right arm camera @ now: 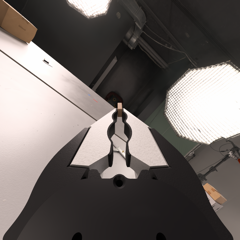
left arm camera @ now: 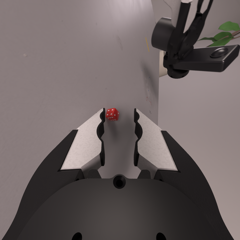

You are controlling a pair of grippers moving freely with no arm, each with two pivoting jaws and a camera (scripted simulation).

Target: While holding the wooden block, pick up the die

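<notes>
My left tool (left arm camera: 119, 111) points down at the grey surface (left arm camera: 65, 65) with its fingers spread apart, and the red die (left arm camera: 112, 114) sits between the tips, just beside the left finger and clear of the right one. My right tool (right arm camera: 119, 110) is clamped on the wooden block (right arm camera: 119, 109), a thin piece pinched at the very tips and sticking out past them. It is tilted up toward the softbox lights (right arm camera: 202, 103), with a cardboard box (right arm camera: 15, 22) off to the upper left. From the left view, the right tool hangs up past the surface's edge, near green leaves (left arm camera: 226, 33).
</notes>
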